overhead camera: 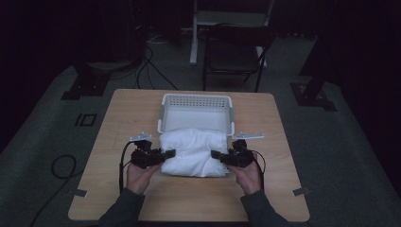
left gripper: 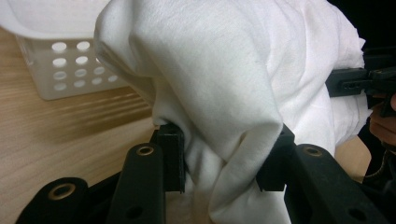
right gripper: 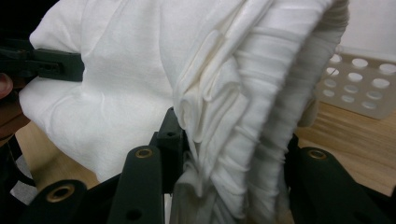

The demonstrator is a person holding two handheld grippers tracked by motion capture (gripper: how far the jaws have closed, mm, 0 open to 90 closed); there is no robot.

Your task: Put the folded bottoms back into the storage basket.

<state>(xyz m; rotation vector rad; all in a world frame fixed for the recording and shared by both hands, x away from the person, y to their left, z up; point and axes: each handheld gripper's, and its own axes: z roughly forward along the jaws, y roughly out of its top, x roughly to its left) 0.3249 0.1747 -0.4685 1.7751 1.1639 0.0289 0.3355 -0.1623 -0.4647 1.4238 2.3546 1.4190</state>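
White folded garment (overhead camera: 193,152) clamped at both ends: left gripper (left gripper: 224,158) pinching a thick fold, right gripper (right gripper: 229,154) pinching the bunched, ribbed edge. Opposed grips likely chosen to keep the stack together for lifting. Soft, creased cotton, folded thick. Located just in front of the white perforated basket (overhead camera: 196,100), far edge overlapping its near rim.

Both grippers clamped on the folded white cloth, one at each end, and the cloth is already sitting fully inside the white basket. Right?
Not quite. The left gripper and right gripper do clamp the folded white cloth at its two ends, but it is not fully inside the white basket. The high view shows the bundle in front of the basket over the table, only its far edge overlapping the near rim.
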